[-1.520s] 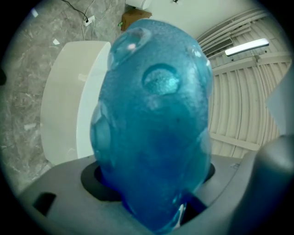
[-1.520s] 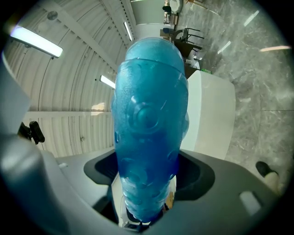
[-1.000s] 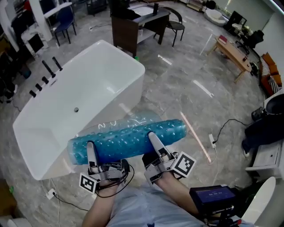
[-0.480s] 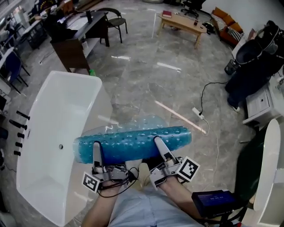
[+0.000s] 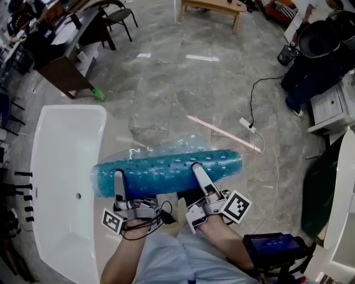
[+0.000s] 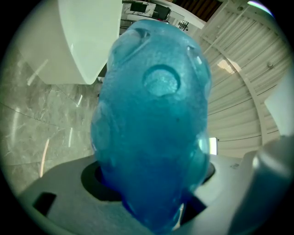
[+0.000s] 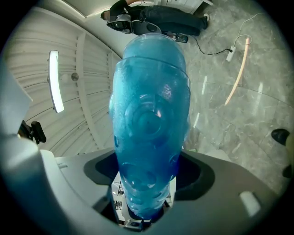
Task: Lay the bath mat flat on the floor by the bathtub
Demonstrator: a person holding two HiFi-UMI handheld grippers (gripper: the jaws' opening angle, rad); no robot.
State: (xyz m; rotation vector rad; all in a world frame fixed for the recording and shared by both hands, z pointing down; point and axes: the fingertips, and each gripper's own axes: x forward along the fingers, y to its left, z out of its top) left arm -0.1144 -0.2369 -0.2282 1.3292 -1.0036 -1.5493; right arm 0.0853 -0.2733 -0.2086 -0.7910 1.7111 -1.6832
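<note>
The bath mat (image 5: 166, 169) is a translucent blue roll with round suction cups, held crosswise in the air in front of me. My left gripper (image 5: 118, 178) is shut on its left part, my right gripper (image 5: 197, 171) on its right part. One finger of each lies over the roll; the other is hidden beneath it. In the left gripper view the mat (image 6: 154, 124) fills the space between the jaws, and so does the mat (image 7: 149, 124) in the right gripper view. The white bathtub (image 5: 58, 166) stands at the left, and the roll's left end overlaps its rim.
Grey marble floor (image 5: 183, 94) lies right of the tub. A power strip (image 5: 248, 125) with a cable lies at the right. A green bottle (image 5: 97, 93) sits near the tub's far end. A dark desk (image 5: 61, 61), a wooden table (image 5: 213, 5) and a white cabinet (image 5: 333, 108) ring the area.
I have turned to the right with the roll still held in both grippers. The tub has swung from the upper left to the left edge, and more open floor shows ahead.
</note>
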